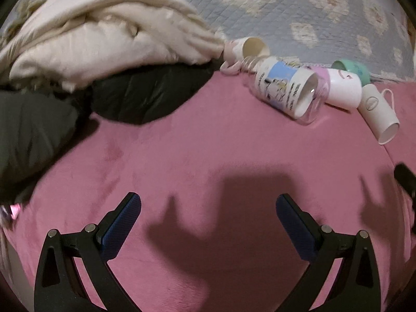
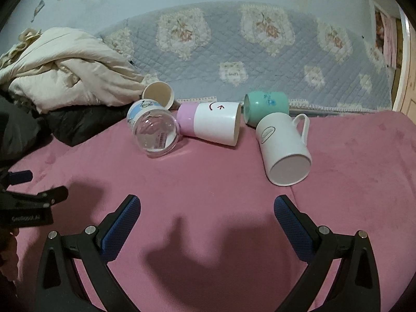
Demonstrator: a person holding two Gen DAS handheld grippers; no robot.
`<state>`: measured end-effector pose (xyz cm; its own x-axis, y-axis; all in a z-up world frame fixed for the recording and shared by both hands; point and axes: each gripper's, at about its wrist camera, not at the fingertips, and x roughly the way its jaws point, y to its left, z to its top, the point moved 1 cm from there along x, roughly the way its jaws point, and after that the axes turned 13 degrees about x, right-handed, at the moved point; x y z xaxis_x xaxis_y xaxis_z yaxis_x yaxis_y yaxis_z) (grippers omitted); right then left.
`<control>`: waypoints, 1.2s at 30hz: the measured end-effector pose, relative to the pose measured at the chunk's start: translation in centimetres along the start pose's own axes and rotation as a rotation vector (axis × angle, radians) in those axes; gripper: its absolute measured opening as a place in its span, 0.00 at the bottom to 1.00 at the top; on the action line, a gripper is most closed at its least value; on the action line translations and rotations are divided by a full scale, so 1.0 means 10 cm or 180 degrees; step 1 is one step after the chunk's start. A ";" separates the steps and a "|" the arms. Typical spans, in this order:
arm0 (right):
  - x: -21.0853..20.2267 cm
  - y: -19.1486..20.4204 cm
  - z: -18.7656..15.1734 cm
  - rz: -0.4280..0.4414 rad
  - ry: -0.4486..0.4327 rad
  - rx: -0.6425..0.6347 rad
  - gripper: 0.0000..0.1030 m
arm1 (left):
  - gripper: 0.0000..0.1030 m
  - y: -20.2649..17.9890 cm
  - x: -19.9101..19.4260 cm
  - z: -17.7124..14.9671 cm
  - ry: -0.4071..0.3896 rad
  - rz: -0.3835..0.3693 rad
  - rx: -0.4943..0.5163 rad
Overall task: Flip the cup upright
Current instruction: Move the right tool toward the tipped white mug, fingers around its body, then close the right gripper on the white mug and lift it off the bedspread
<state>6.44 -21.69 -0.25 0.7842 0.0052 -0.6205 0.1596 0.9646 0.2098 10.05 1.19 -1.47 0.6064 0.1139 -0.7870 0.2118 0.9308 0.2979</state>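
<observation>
Fingers [image 2: 122, 223] both grippers spread, empty; white mug [image 2: 283, 148] sideways, bare pink blanket [image 2: 208, 182] around

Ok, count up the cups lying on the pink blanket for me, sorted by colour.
White: 1, the white mug
Pink and white: 1, the pink cup
Teal: 1, the teal cup
Cream: 1, the cream cup
Clear with blue print: 1, the clear cup
Total: 5, all on their sides.
</observation>
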 end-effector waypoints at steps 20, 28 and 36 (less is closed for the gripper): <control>0.75 -0.68 1.00 -0.0807 0.0846 0.0068 1.00 | 1.00 0.03 0.17 0.07 0.0040 0.0090 0.0088; 1.29 -0.81 1.05 -0.0727 0.1410 0.0274 0.93 | 1.00 0.07 0.22 0.05 0.0123 0.0079 0.0086; 1.62 -0.86 1.00 -0.0841 0.1609 0.0263 0.92 | 1.00 0.04 0.29 0.06 0.0200 0.0154 0.0167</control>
<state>23.74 -32.57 -4.59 0.3306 -0.0882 -0.9396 0.3734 0.9266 0.0445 12.30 1.68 -3.32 0.5679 0.1814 -0.8028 0.2243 0.9044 0.3630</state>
